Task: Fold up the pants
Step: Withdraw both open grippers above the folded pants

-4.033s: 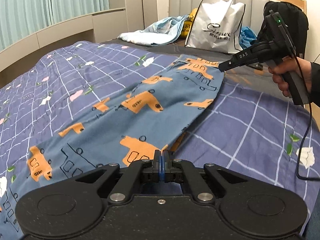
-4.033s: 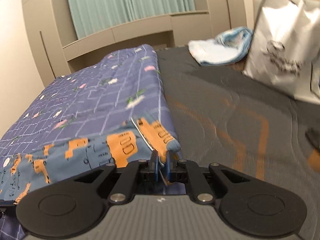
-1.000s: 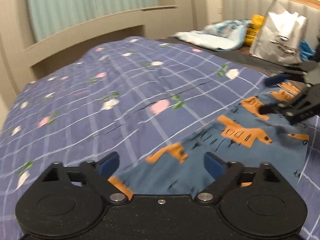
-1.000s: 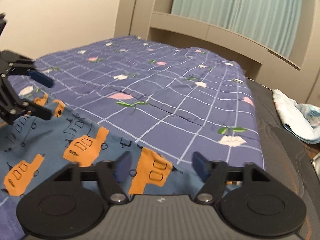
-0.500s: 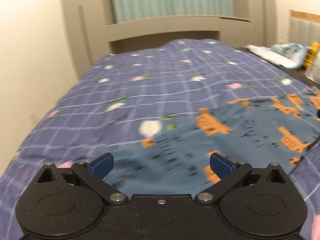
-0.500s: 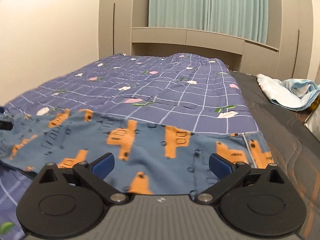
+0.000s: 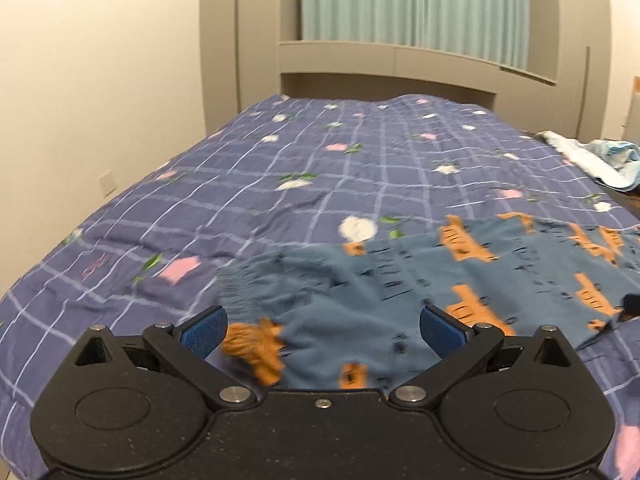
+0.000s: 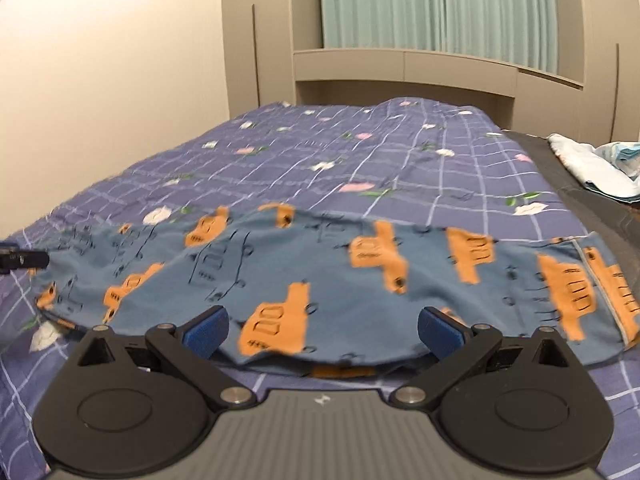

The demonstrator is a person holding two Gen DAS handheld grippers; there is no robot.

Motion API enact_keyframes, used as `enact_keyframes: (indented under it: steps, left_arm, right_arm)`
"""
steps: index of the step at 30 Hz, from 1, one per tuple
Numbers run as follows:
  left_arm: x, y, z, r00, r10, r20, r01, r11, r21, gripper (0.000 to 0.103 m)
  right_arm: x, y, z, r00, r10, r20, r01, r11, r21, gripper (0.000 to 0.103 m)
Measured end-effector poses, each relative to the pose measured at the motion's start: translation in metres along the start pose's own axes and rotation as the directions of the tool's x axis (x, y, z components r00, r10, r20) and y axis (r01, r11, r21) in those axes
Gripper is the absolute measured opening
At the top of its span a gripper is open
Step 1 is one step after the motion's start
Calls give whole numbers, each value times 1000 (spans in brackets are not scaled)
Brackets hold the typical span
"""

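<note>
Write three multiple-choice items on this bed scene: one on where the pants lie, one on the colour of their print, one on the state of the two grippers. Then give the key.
1. Where do the pants lie?
A. spread on the checked quilt
B. hung on the curtain
C. on the floor

2. What colour are the vehicle prints on the pants?
A. green
B. orange
C. white

3. How do the left gripper and the right gripper stand?
A. both shut on the cloth
B. one shut, one open
C. both open, gripping nothing

Key: 1 A, the blue cloth lies across the quilt in both views. 2 B, the shapes are orange on blue. 3 C, each pair of blue pads stands wide apart, pressing on no cloth.
</note>
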State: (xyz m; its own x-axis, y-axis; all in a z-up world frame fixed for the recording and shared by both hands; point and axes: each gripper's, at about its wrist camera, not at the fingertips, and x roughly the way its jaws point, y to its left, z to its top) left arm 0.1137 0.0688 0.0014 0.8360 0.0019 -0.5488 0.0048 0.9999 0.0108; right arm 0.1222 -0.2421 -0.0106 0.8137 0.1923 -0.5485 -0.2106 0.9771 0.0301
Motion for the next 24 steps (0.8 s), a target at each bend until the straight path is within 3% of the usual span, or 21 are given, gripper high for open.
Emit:
enact_keyframes:
  steps: [5, 10, 20, 24]
  left_arm:
    - [4, -36, 5, 998, -68, 11, 68, 997, 32, 102]
    - [17, -67, 6, 997, -74, -18, 75, 995, 63, 102]
    - [35, -95, 6, 996, -52, -72, 59, 995, 87, 102]
    - [37, -100, 12, 996, -56, -67, 62, 994, 95, 102]
  right_arm:
    - [9, -5, -8, 998, -59, -38, 61, 997, 50, 103]
    - [8, -19, -24, 997, -54, -46, 59, 992, 113, 103]
    - [7, -16, -31, 997, -66, -27, 68, 993, 97, 103]
    - [-7, -18, -26, 996, -80, 36, 76, 990, 116, 103]
